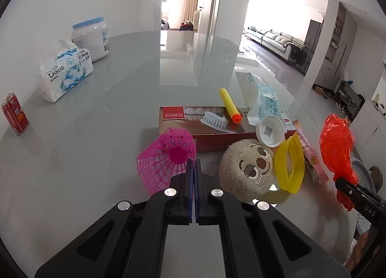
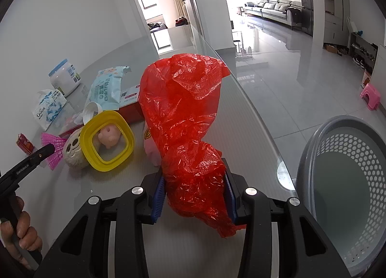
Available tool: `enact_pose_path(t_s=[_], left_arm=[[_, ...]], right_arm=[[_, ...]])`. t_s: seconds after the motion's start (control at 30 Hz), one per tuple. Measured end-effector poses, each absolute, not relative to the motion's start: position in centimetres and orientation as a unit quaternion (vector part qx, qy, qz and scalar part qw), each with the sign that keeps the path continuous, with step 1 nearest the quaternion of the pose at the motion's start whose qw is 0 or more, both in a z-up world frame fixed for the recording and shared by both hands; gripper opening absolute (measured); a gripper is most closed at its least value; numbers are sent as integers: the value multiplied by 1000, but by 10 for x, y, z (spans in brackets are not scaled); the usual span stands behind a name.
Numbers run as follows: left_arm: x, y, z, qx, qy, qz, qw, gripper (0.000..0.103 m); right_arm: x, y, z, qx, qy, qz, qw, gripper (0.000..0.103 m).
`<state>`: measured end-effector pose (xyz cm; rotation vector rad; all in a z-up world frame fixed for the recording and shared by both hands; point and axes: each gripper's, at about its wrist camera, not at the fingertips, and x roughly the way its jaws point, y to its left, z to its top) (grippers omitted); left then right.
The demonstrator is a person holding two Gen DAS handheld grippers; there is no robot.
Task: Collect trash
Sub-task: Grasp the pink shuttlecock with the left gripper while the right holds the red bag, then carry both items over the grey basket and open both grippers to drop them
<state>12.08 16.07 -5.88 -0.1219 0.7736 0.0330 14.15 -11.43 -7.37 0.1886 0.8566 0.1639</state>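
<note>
Red plastic film, a crumpled bag [image 2: 185, 118], is clamped between the blue pads of the right gripper [image 2: 194, 196]; its jaws stand at a narrow gap with the pads pressing into the bag's lower bunch, while the rest of the bag billows up above them. This happens near the right edge of the glass table [image 2: 243, 109], and just past that edge stands a grey perforated basket [image 2: 342, 181] with nothing visible inside.

The left gripper [image 1: 194, 166] has its jaws fully together. Its tips sit at the rim of a pink mesh shuttlecock [image 1: 166, 159] on the table, but whether any mesh is pinched between the pads cannot be told. A hand [image 2: 21, 232] grips that tool's handle at the lower left of the right wrist view.

Just beside the shuttlecock lie a beige plush face toy [image 1: 246, 167], a yellow square ring [image 1: 290, 164], a white cap [image 1: 270, 131] and a red box [image 1: 193, 121] carrying a yellow foam dart [image 1: 229, 105]. A wet-wipe pack [image 1: 264, 99] rests on the box's far end. Towards the table's left edge are a tissue pack [image 1: 64, 70], a white jar with a blue lid [image 1: 90, 37] and a red can [image 1: 15, 114].
</note>
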Motion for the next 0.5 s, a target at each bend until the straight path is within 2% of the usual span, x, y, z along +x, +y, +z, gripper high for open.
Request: enact_pose_path(t_s=[0.3, 0.5], left_arm=[[80, 150, -36, -29, 349, 40, 936, 2], [56, 116, -19, -9, 326, 23, 945, 2]], right_arm=[[127, -114, -65, 93, 404, 80, 907, 40], [99, -133, -58, 102, 395, 70, 910, 40]])
